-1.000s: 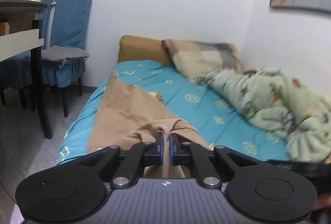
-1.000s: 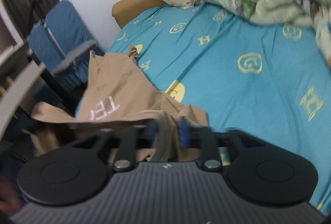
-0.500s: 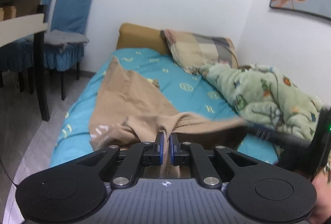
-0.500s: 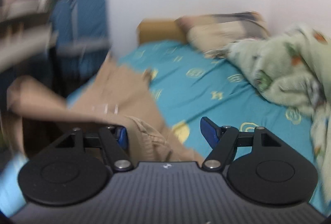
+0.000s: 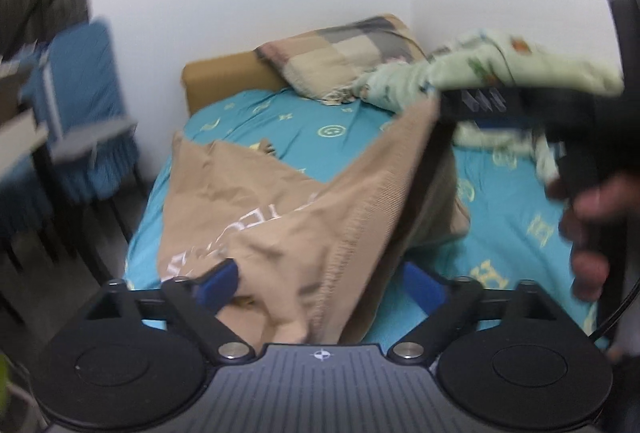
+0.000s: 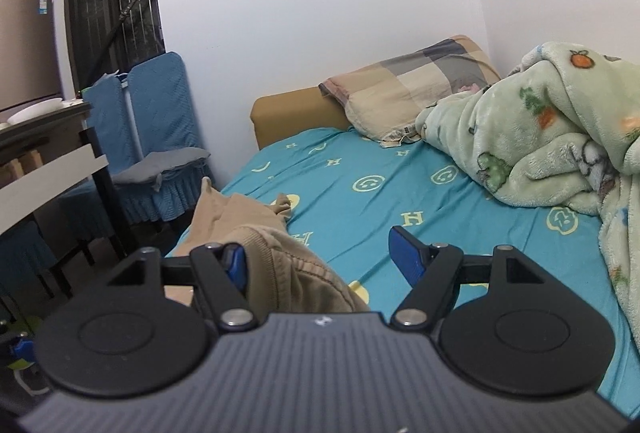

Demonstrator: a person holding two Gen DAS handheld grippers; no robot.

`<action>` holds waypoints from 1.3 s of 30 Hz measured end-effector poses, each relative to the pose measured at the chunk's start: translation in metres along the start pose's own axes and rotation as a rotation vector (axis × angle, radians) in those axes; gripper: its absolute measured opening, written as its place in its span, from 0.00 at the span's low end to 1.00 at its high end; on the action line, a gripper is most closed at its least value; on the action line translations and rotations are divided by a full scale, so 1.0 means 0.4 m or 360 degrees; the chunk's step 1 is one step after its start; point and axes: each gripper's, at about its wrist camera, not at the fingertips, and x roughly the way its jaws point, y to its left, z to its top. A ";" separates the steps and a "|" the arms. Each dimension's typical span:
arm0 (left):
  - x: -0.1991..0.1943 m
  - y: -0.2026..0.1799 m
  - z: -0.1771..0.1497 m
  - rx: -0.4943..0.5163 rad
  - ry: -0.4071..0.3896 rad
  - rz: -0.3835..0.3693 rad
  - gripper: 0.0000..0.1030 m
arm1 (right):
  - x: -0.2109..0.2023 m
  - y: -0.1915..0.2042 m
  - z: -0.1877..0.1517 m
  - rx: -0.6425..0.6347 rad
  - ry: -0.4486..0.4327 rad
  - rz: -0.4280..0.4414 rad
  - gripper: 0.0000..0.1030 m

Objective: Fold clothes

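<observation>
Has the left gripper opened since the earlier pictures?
Yes. The left gripper was shut on the tan garment; its jaws have just been opening and now stand wide apart, the cloth loose between them.

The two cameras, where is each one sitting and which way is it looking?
Left wrist: sits on the left gripper, looks along its open fingers at the tan garment on the bed; the right gripper and a hand show.
Right wrist: sits on the right gripper, open, looks up the bed toward the pillow.
Both see garment, bed, pillow, green blanket, blue chair.
</observation>
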 end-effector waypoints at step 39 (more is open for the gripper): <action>0.015 0.154 -0.033 -0.0547 0.0064 0.0163 1.00 | -0.034 -0.035 0.080 0.0089 -0.0074 0.0038 0.71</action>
